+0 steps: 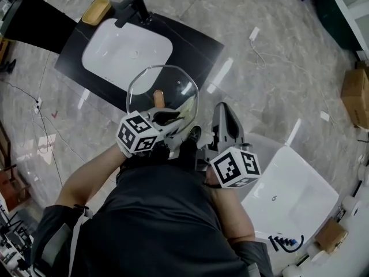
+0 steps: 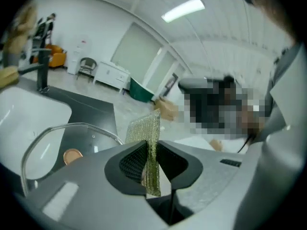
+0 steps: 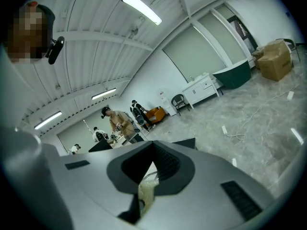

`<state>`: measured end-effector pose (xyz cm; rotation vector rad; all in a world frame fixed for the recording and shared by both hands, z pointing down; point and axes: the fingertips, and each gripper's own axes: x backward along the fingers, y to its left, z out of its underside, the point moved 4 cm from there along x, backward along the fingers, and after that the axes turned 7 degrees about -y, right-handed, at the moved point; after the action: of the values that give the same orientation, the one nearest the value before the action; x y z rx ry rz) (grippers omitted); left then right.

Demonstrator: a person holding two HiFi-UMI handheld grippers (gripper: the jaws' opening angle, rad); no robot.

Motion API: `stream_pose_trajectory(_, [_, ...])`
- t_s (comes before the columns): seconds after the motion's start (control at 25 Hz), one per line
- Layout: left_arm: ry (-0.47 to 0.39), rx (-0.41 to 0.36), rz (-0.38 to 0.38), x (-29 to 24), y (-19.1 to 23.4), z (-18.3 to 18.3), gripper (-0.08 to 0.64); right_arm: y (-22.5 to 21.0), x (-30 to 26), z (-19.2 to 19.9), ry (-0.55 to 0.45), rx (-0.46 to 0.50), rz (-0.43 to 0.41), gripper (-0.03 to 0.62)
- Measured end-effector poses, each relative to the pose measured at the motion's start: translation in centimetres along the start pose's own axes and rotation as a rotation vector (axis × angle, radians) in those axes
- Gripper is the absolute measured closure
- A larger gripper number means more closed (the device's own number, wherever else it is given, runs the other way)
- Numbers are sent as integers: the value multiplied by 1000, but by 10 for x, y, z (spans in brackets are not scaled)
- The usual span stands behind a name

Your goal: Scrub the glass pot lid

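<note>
Pinching a gold mesh cloth (image 2: 145, 131) upright in the left gripper (image 2: 154, 166), ready for rubbing. Holding the glass pot lid (image 1: 164, 81) raised by the near edge of the worktop (image 1: 195, 44), within the cloth's reach. Clamping something pale in the near-shut right gripper (image 3: 146, 178), probably the lid's rim.

One glass pot lid (image 1: 162, 91), one mesh scouring cloth (image 2: 146, 133). Two grippers: left gripper (image 1: 173, 119), right gripper (image 1: 226, 120). Two white basins (image 1: 127, 53) (image 1: 294, 198), one black faucet (image 1: 131, 9), two cardboard boxes (image 1: 356, 97) (image 1: 331, 235).

Glass pot lid (image 1: 151, 82), near rim hidden behind left claw (image 1: 173, 119)
</note>
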<state>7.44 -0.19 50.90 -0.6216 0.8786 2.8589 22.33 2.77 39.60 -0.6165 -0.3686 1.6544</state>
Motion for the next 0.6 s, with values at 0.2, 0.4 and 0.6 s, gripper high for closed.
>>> stream_pose_trajectory(0.2, [-292, 377, 10, 20, 39, -62, 494, 12, -5, 15, 75, -39, -31, 586])
stream_pose_trajectory(0.4, [-437, 610, -32, 29, 101, -81, 494, 24, -8, 21, 130, -21, -63, 586])
stream_pose_trajectory(0.6, [-416, 699, -71, 25, 148, -70, 494, 18, -8, 23, 146, -14, -33, 586])
